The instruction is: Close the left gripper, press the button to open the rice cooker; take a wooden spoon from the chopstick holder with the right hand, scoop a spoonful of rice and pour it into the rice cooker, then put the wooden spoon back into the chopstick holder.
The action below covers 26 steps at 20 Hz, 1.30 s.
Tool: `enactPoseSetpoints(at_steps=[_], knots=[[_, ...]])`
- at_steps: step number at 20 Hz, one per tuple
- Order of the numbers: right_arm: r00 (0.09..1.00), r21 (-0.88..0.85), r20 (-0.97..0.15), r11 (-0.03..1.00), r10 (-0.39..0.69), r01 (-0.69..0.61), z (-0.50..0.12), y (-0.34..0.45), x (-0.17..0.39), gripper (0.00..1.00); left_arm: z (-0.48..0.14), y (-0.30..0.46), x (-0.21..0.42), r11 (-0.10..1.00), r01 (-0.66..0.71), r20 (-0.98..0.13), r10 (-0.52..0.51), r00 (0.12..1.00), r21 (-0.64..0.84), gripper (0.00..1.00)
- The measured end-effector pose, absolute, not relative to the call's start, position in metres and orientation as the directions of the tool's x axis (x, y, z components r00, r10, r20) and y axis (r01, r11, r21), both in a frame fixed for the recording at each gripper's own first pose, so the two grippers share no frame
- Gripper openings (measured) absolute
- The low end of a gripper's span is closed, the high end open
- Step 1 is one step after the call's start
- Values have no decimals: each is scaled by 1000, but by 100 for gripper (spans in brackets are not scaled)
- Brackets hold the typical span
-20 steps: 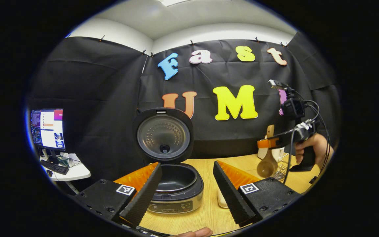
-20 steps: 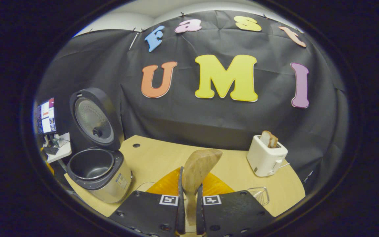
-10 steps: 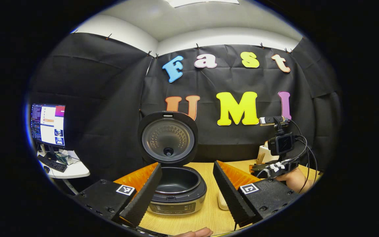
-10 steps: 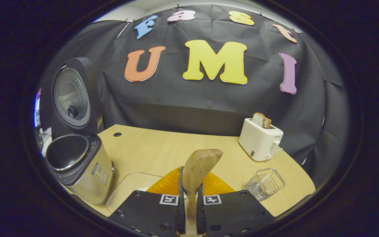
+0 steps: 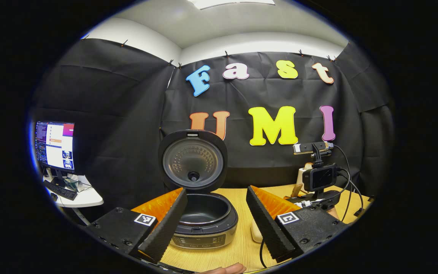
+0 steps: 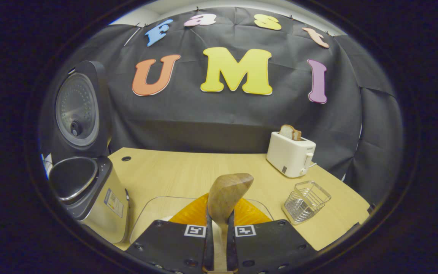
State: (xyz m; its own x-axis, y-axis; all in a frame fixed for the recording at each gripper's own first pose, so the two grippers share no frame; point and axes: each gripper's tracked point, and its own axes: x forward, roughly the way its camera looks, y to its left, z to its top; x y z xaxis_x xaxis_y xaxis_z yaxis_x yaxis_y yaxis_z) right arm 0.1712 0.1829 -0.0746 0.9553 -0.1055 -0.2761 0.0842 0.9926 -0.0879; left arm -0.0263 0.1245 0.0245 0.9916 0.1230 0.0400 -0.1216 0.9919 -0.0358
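wooden spoon (image 6: pixel 227 195): smooth wood | chopstick holder (image 6: pixel 305 200): shiny wire metal | table (image 6: pixel 188 173): matt wood

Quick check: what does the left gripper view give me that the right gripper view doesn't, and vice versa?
Left gripper view: the front control panel, framed by the left gripper's open jaws. Right gripper view: the wooden spoon clamped in the right gripper, plus the wire chopstick holder. Both: the rice cooker, lid up, on the table.

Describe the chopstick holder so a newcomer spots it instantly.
Start at the white toaster against the back cloth on the wooden table. Just in front of it, nearer the table's edge, stands the chopstick holder: an empty see-through wire basket, unlike the solid toaster.
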Motion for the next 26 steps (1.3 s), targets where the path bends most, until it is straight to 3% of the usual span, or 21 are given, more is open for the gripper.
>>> enactPoseSetpoints(at_steps=[4, 14, 20, 26], knots=[[951, -37, -299, 997, -80, 72, -79, 194, 165, 11, 26, 126, -26, 991, -130, 45, 132, 990, -42, 100], [932, 302, -359, 950, 43, 72, -79, 198, 160, 13, 23, 134, -25, 989, -130, 37, 133, 990, -74, 100], [908, 622, -389, 771, 153, 137, -86, 176, 163, 13, 23, 132, -25, 989, -125, 37, 128, 991, -72, 100], [897, 741, -369, 660, 245, 125, -87, 176, 165, 13, 21, 135, -26, 988, -131, 32, 134, 990, -81, 100]])
